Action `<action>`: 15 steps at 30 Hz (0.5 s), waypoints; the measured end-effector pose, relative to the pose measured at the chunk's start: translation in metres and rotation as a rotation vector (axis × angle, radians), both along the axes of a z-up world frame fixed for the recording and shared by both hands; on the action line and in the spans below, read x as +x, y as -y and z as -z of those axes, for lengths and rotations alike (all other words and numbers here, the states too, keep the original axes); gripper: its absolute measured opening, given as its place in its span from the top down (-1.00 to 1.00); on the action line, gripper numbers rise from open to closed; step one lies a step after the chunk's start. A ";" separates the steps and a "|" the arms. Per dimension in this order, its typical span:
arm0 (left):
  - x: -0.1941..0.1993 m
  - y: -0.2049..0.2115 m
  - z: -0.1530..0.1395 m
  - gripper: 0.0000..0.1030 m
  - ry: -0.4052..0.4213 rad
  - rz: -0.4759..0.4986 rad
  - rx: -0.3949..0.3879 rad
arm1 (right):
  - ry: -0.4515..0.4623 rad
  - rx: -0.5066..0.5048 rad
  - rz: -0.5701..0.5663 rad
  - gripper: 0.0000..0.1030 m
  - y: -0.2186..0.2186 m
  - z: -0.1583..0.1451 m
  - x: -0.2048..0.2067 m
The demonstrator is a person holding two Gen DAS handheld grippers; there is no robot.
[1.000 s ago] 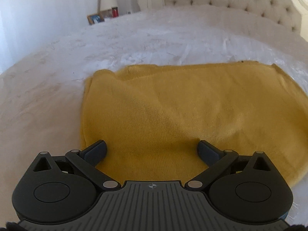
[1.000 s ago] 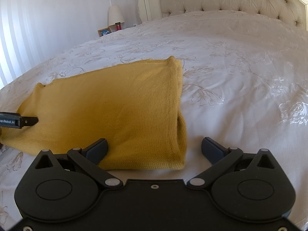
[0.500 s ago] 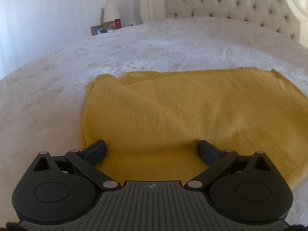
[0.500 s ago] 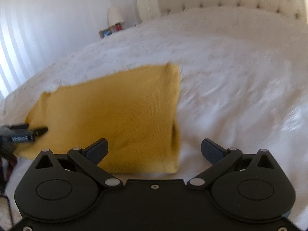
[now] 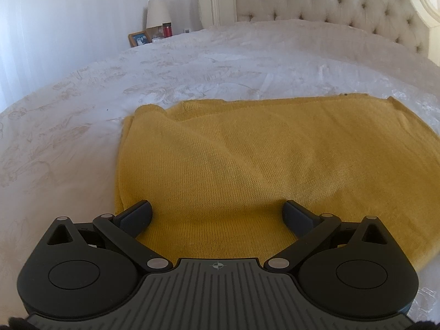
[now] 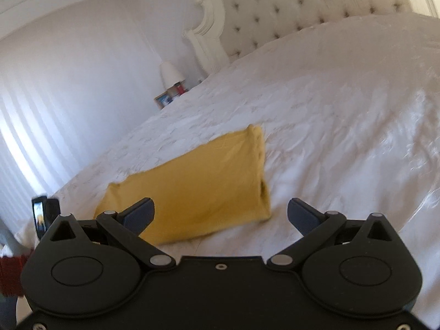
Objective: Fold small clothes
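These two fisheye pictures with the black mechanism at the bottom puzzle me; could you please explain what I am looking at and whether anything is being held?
There is no robot here. A person carries a hand-held two-finger gripper in each hand, and a wide-angle camera on each one looks forward along its fingers. The black shape at the bottom of each picture is that gripper's own body.

The left wrist view shows the left gripper low over a yellow knitted garment, its fingers spread wide. The right wrist view shows the right gripper, also open, higher up and tilted, with the same garment lying folded on the white bedspread. Neither gripper holds anything. Behind are a tufted headboard and a lamp.
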State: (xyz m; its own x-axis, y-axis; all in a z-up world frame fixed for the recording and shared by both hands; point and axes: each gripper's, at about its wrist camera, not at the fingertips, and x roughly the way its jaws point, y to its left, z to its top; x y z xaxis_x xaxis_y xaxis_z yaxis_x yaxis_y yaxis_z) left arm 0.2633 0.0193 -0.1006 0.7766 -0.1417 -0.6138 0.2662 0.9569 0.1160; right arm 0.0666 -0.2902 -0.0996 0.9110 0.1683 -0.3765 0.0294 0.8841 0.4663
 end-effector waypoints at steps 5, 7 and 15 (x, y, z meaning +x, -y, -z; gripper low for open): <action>0.000 0.005 -0.018 -0.97 -0.021 -0.030 0.028 | -0.017 -0.020 -0.071 -0.99 -0.006 0.003 0.006; -0.005 0.009 -0.032 -0.97 0.000 -0.039 0.020 | -0.017 0.017 -0.089 -0.99 -0.006 0.005 0.006; 0.009 0.052 -0.071 -0.97 -0.013 0.061 -0.008 | -0.028 0.100 -0.126 -0.99 -0.006 0.010 0.007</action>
State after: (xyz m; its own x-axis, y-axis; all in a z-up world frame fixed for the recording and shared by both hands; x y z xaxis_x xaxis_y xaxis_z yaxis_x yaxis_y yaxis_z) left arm 0.2718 -0.0326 -0.0297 0.7582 -0.1937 -0.6226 0.3258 0.9396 0.1045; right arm 0.0740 -0.2837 -0.1091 0.8695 0.3187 -0.3774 -0.0648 0.8310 0.5525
